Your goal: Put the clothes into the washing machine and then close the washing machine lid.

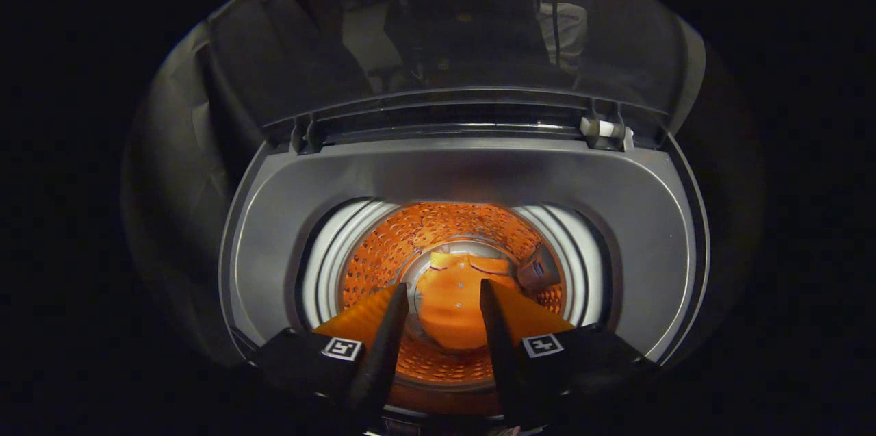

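I look down into a top-loading washing machine (479, 169) with its opening right under me. An orange garment (452, 316) with small buttons lies at the bottom of the perforated drum (380, 248). My gripper (443, 287) hangs over the opening, pointing into the drum. Its fingers are open and apart, with nothing pressed between them; the garment shows through the gap, well beyond the tips. The dark see-through lid (465, 32) stands raised at the back of the machine.
A white hinge piece (606, 128) sits at the lid's right rear corner. A white ring (328, 265) lines the drum mouth. A grey fin (537, 268) sticks out of the drum wall on the right. Everything around the machine is dark.
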The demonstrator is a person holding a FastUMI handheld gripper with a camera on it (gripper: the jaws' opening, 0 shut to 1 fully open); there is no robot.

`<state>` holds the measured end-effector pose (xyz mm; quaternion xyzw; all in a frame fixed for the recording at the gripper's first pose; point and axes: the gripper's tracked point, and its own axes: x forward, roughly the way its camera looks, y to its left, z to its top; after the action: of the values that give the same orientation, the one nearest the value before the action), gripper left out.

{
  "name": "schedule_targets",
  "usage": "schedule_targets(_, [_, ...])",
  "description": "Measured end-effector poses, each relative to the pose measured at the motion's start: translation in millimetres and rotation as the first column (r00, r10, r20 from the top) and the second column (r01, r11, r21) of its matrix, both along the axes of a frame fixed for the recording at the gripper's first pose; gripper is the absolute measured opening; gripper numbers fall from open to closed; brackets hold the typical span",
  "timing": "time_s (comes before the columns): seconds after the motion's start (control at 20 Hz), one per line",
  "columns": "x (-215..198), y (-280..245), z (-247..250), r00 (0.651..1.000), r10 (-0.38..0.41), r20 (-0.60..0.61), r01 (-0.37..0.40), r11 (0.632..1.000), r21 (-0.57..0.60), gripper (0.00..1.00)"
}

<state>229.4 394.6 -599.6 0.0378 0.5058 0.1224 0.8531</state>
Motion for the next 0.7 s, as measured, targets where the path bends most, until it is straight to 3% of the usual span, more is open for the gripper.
schedule_targets(0.4, [-12, 0, 11, 1.000, -0.009, 0.007, 0.009, 1.000, 0.018, 0.73])
schedule_targets(0.7, [-13, -7, 58, 0.997, -0.010, 0.072, 0.009, 1.000, 0.027, 0.73])
